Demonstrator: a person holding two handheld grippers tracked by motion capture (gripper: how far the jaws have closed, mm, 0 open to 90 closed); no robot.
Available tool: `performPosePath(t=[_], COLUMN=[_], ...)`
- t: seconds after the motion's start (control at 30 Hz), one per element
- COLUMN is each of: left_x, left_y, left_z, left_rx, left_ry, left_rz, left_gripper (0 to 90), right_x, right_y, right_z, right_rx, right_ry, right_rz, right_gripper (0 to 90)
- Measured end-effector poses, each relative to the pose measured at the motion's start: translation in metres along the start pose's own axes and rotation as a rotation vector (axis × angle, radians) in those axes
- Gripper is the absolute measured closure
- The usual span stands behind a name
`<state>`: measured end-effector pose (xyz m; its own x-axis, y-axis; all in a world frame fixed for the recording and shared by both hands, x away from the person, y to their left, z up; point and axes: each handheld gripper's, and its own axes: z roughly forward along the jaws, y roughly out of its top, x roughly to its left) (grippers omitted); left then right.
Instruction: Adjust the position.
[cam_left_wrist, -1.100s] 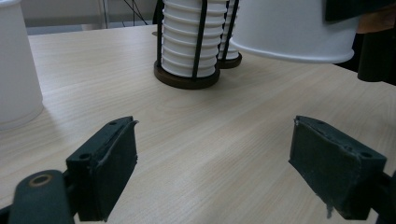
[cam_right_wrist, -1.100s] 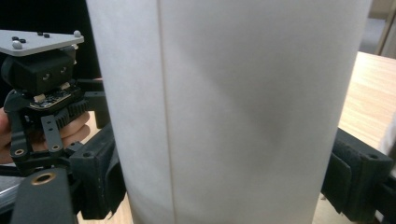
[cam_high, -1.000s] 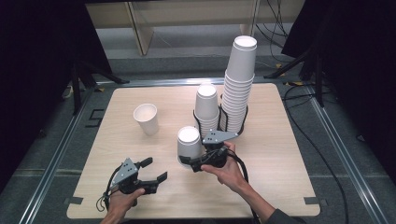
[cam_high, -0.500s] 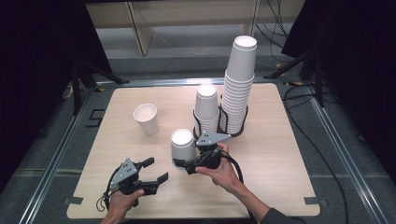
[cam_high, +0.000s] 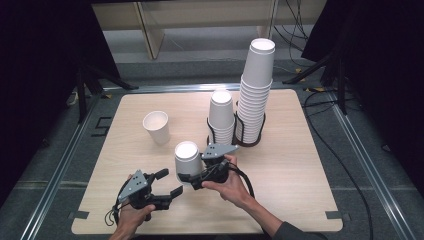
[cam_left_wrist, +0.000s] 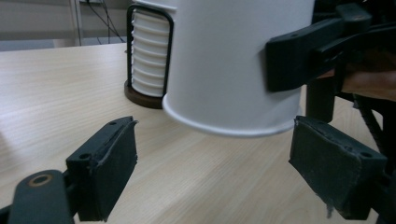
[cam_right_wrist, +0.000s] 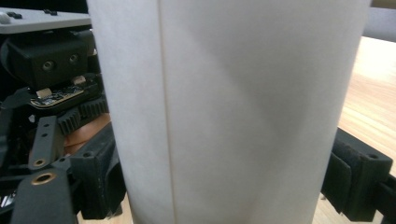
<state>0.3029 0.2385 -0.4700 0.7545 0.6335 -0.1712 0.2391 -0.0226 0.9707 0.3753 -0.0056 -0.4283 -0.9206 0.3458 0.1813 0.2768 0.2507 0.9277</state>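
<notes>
One upside-down cup is being held in your right gripper, above the table.

Your right gripper is clamping the white paper cup by its side wall, bottom up, with its rim hanging just clear of the wooden table. Taking the black wire cup rack as landmark, this cup is sitting in front of the rack and a little to its left, near it but not touching. Your left gripper is resting lower, farther from the rack, just beside the cup; its jaws are standing open with nothing between them, and in the left gripper view the cup is hanging just beyond its pads. One more open cup is standing upright well left of the rack.
</notes>
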Motion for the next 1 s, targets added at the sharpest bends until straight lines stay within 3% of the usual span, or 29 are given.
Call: performPosePath(t=[0.03,0.33,0.37,0.4,0.6,0.67,0.7,0.73,0.8,0.83,0.87,1.0], left_x=[-0.001,-0.002,-0.002,-0.002,-0.002,-0.002,-0.002,-0.002,-0.002,-0.003,-0.002,-0.003], left_y=[0.001,0.001,0.002,0.002,0.002,0.002,0.002,0.002,0.002,0.002,0.001,0.000], left_z=[-0.002,-0.001,-0.001,0.000,0.001,0.001,0.001,0.002,0.002,0.003,0.003,0.007], left_rx=[0.024,0.017,0.015,0.013,0.013,0.014,0.011,0.011,0.016,0.017,0.018,0.003], left_ry=[0.016,0.022,0.021,0.017,0.037,0.040,0.040,0.041,0.044,0.047,0.045,0.030], left_rz=[0.008,-0.004,0.001,0.002,-0.005,-0.008,-0.006,-0.003,-0.001,-0.003,-0.001,0.000], left_gripper=[14.3,12.9,13.0,13.0,7.4,5.1,4.0,3.2,1.5,0.9,0.0,0.0], right_x=[0.001,0.010,0.012,0.011,0.017,0.018,0.019,0.021,0.022,0.024,0.025,0.030], right_y=[0.000,0.002,0.001,0.003,0.004,0.005,0.004,0.005,0.005,0.005,0.005,0.006], right_z=[0.001,0.014,0.016,0.016,0.021,0.024,0.027,0.026,0.028,0.028,0.030,0.032], right_rx=[0.008,0.004,0.004,0.001,0.000,-0.011,-0.033,-0.010,-0.030,-0.013,-0.036,-0.015], right_ry=[0.001,0.009,0.030,0.006,0.021,0.016,0.025,0.030,0.041,0.041,0.054,0.061], right_rz=[-0.005,-0.021,0.011,-0.025,0.002,-0.028,-0.028,-0.016,-0.028,-0.014,-0.023,-0.020], right_gripper=[15.3,15.3,15.4,15.4,15.5,15.5,15.5,15.5,15.5,15.5,15.5,15.5])
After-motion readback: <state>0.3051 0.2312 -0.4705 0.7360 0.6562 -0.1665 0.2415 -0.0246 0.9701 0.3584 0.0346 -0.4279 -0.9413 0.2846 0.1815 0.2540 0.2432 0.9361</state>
